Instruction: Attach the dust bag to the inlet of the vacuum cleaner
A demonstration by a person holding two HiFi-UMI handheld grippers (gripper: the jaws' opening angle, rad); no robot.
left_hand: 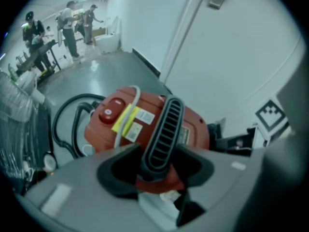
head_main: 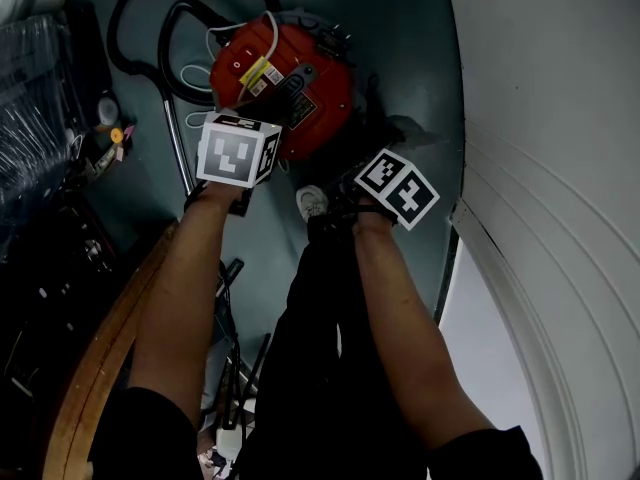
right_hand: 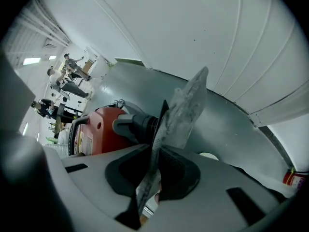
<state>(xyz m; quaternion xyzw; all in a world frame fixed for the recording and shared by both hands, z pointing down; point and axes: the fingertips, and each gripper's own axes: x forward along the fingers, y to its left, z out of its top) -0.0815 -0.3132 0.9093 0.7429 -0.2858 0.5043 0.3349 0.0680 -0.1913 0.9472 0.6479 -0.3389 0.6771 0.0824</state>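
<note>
Most of the head view is grey floor, with a white wall filling the right side. At the upper centre of that view lies the red vacuum cleaner, and its black hose loops across the upper left. Below it, the person's two bare forearms reach up from the bottom edge, one on each side of dark trousers and a pale shoe.

In the left gripper view the left gripper has its jaws set wide, one pad against each side of the vacuum's black ribbed handle, which stands up through the middle of the frame. A few people stand far off at the upper left of this view.

In the right gripper view the right gripper is pinched shut on the dust bag, a thin, translucent sheet seen edge-on that rises from the jaws toward the upper right. Just to its left in the frame is the vacuum's dark inlet. Whether bag and inlet touch cannot be told.
</note>
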